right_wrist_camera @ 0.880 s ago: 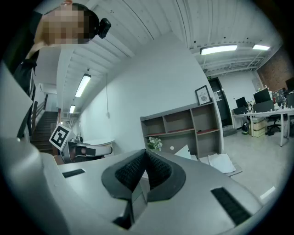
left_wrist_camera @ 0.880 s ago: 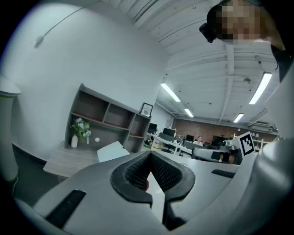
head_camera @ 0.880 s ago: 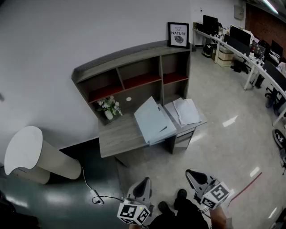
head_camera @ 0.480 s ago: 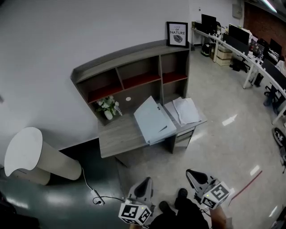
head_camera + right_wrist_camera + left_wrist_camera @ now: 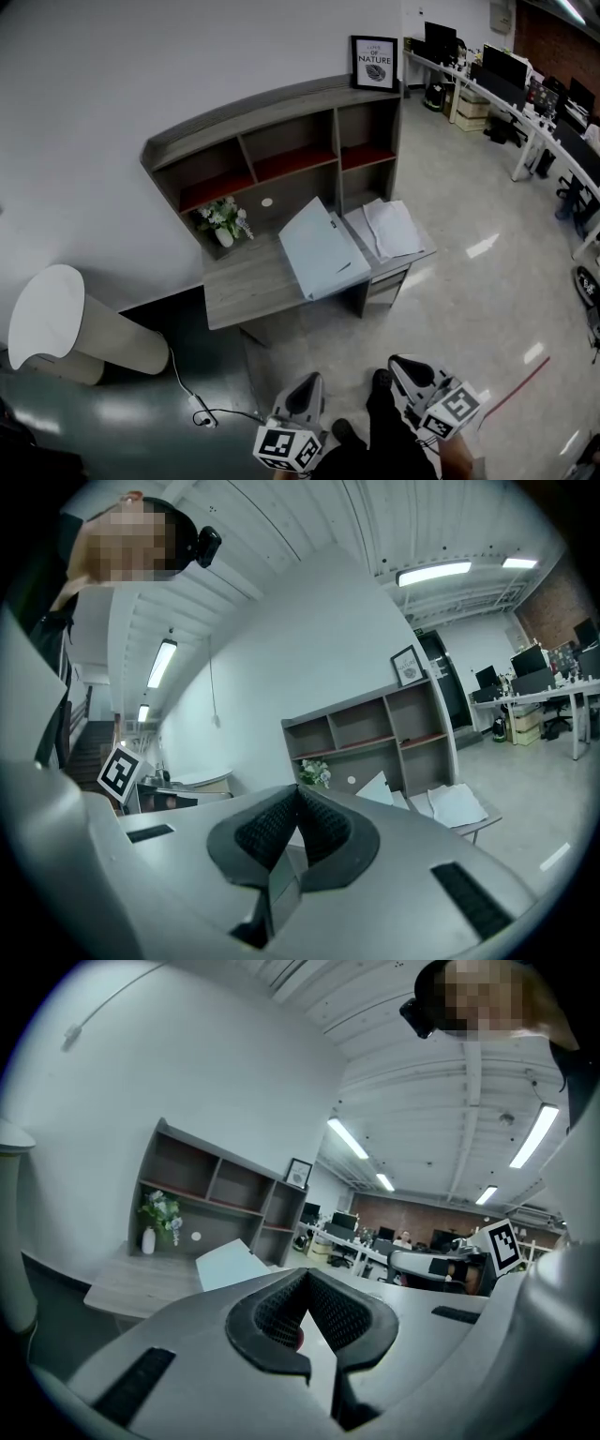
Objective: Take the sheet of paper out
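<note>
Far ahead stands a grey desk with a shelf unit. White sheets of paper lie on its right end, beside a pale blue folder propped at a slant. Both grippers hover over the floor, well short of the desk. My left gripper is shut with nothing in it, pads together. My right gripper is also shut and empty. The folder shows beyond the left jaws. The paper and folder show beyond the right jaws.
A vase of flowers stands on the desk's back left. A framed picture tops the shelf unit. A white round-topped stand is at left, with a cable and plug on the floor. Office desks with monitors line the right.
The person's foot has stepped forward between the grippers and the view has shifted slightly toward the desk. Both grippers stay shut in the same places.
</note>
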Available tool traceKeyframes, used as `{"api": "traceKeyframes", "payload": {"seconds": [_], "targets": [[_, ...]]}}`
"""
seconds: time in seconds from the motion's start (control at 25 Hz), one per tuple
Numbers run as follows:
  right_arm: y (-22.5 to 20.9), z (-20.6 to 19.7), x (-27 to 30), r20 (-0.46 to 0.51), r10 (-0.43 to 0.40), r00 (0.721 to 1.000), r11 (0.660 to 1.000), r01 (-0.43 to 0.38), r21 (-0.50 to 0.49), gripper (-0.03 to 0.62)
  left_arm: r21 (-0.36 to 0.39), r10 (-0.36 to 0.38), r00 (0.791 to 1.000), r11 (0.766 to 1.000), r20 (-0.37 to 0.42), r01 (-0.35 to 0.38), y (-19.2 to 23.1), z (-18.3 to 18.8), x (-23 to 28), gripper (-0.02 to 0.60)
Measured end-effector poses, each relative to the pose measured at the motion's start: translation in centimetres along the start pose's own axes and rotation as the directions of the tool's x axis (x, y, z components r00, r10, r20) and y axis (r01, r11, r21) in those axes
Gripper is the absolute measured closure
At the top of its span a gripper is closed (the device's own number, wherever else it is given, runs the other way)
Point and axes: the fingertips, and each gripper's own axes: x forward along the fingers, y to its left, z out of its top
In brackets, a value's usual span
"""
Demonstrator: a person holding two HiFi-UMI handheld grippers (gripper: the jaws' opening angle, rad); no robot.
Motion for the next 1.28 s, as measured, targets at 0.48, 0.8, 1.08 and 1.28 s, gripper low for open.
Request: {"api": "traceKeyframes", "payload": {"seconds": [0.48, 0.8, 1.08, 1.28], "targets": [[-10.0, 2.8, 5.4, 0.013, 0.066, 0.998, 0.998, -0.066, -0.023, 0.582, 0.062, 0.071, 0.997, 0.995, 0.020, -0.072, 0.6, 3.1, 10.6, 0.571], [-17.1, 4.6, 8.0, 0.004, 0.134, 0.991, 0.991, -0.134, 0.002, 0.582, 0.074, 0.140, 0.990, 0.987, 0.017, -0.141, -0.2, 4.1, 18.2, 0.571], [-21.0, 4.5, 9.4, -0.020, 0.184, 0.983, 0.983, -0.183, 0.025, 0.582, 0.059, 0.209, 0.978, 0.976, -0.018, -0.208, -0.7, 2.6, 22.1, 0.569], [-22.2, 3.7, 9.9, -0.044, 0.196, 0.980, 0.980, -0.194, 0.034, 0.582, 0.077, 0.254, 0.966, 0.965, -0.050, -0.250, -0.1, 1.4, 23.4, 0.569]]}}
